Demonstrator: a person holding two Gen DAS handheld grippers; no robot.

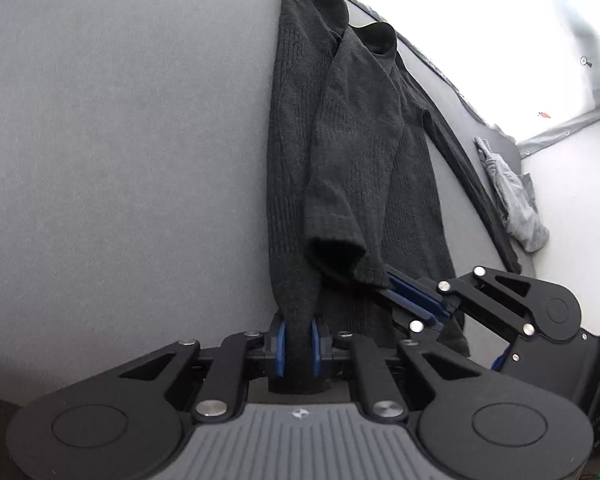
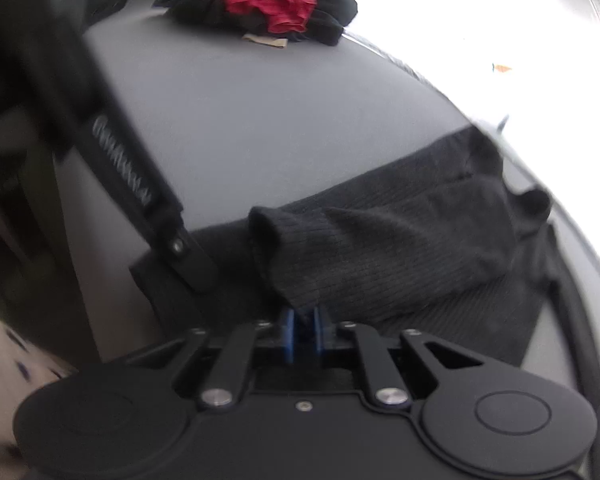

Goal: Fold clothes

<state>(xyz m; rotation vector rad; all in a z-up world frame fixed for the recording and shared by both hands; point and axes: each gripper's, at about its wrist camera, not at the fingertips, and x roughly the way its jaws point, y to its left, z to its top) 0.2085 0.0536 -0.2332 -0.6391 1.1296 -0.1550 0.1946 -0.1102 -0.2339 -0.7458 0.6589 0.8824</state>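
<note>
Both claws – left claw, right claw – pinch sweater.

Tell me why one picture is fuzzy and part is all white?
Right wrist view: motion blur smears the black sweater and the clothes pile. Left wrist view: sharp, but the fisheye bends the grey table. Both views: glare whitens the upper right corner.

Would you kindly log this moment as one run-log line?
stage: folding dark sweater | left gripper: shut on hem | right gripper: shut on sleeve cuff | surface: grey table
</note>
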